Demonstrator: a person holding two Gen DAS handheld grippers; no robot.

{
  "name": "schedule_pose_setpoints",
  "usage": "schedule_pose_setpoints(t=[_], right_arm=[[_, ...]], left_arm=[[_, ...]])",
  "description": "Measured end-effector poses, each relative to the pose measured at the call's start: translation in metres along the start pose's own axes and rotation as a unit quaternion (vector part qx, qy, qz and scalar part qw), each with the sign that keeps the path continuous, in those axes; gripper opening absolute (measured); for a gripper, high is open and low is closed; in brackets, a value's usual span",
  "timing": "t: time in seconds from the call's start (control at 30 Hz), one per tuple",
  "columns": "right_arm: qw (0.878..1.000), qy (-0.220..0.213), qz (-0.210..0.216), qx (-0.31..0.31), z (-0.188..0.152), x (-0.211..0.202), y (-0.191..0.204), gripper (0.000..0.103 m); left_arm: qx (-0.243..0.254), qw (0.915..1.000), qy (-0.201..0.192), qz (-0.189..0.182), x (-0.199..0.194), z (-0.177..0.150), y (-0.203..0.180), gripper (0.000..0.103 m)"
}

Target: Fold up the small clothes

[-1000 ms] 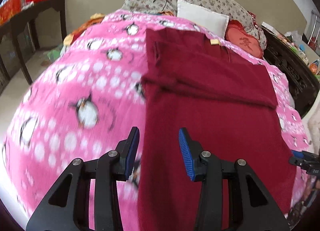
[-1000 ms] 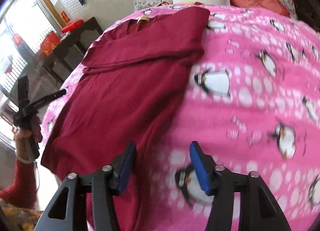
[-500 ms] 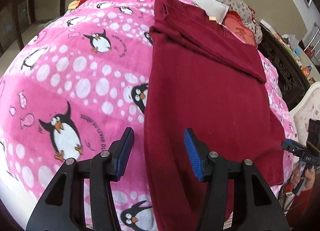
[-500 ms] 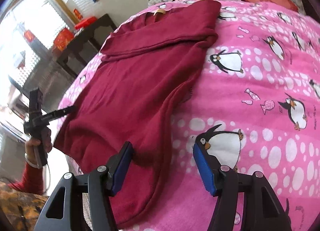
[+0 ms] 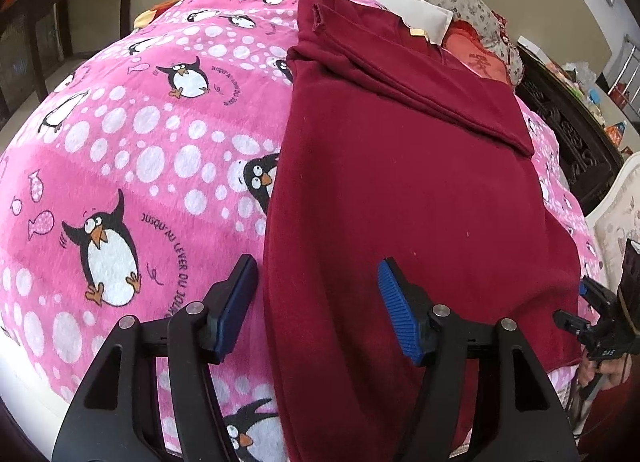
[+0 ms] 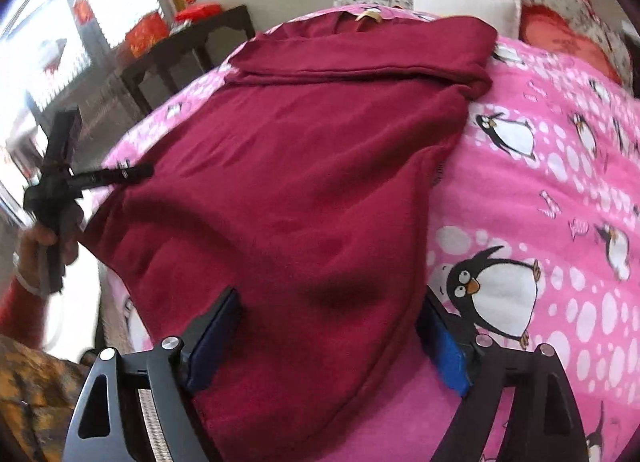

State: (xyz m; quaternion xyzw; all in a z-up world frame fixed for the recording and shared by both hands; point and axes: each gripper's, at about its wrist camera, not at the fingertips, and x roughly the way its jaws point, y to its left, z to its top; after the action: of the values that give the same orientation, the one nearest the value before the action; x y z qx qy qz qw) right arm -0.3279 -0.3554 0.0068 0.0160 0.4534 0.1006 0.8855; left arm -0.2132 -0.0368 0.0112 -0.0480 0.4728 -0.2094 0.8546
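One dark red fleece garment (image 5: 400, 189) lies flat on the pink penguin-print blanket (image 5: 132, 149) covering the bed, sleeves already folded across its top. The left gripper (image 5: 316, 302) straddles its left hem edge and the right gripper (image 6: 332, 338) its right one, both with jaws opening and gripping nothing, apparently to lift the hem together. Two grippers, one garment.

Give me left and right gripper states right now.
Left gripper: open, jaws opening, straddling the left edge of the maroon garment, nothing gripped.
Right gripper: open, jaws opening over the garment's near right edge, nothing gripped.
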Motion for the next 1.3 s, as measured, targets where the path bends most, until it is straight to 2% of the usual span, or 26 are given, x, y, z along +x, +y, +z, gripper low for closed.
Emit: schedule_pose_setpoints(t=[0.07, 0.1, 0.17, 0.27, 0.33, 0.43, 0.5, 0.57, 0.9, 1.1, 1.3], right_arm=[[1.000, -0.005, 0.000, 0.007, 0.001, -0.002, 0.001, 0.084], [1.000, -0.008, 0.007, 0.013, 0.001, -0.004, 0.000, 0.076], [0.999, -0.008, 0.028, 0.022, -0.003, -0.009, -0.001, 0.069], [0.997, -0.015, 0.057, 0.052, -0.013, -0.019, -0.007, 0.069], [0.994, -0.024, 0.083, 0.074, -0.020, -0.022, -0.011, 0.069], [0.991, -0.040, 0.100, 0.082, -0.028, -0.024, -0.009, 0.066], [0.992, -0.044, 0.097, 0.068, -0.029, -0.022, -0.003, 0.060], [0.993, -0.049, 0.092, 0.055, -0.029, -0.019, 0.002, 0.059], [0.985, -0.093, 0.100, 0.102, -0.035, -0.018, -0.002, 0.063], [0.980, -0.091, 0.127, 0.120, -0.036, -0.028, -0.004, 0.063], [0.982, -0.088, 0.129, 0.108, -0.037, -0.027, 0.003, 0.063]], left_arm=[[-0.002, 1.0000, 0.002, -0.002, -0.001, -0.002, 0.000, 0.063], [-0.003, 1.0000, 0.002, -0.004, -0.002, -0.003, 0.001, 0.063], [-0.007, 0.9999, 0.005, -0.006, -0.004, -0.005, 0.002, 0.063], [-0.019, 0.9996, 0.013, -0.019, -0.011, -0.008, 0.003, 0.063], [-0.035, 0.9983, 0.020, -0.041, -0.017, -0.013, 0.005, 0.063], [-0.047, 0.9964, 0.034, -0.062, -0.020, -0.023, 0.005, 0.063], [-0.036, 0.9975, 0.027, -0.055, -0.023, -0.030, 0.000, 0.063], [-0.025, 0.9984, 0.023, -0.046, -0.024, -0.034, -0.005, 0.063], [-0.030, 0.9993, -0.001, -0.022, -0.027, -0.047, -0.013, 0.063], [-0.010, 0.9999, 0.001, -0.003, -0.029, -0.056, -0.019, 0.063], [-0.008, 1.0000, -0.004, 0.002, -0.030, -0.059, -0.021, 0.063]])
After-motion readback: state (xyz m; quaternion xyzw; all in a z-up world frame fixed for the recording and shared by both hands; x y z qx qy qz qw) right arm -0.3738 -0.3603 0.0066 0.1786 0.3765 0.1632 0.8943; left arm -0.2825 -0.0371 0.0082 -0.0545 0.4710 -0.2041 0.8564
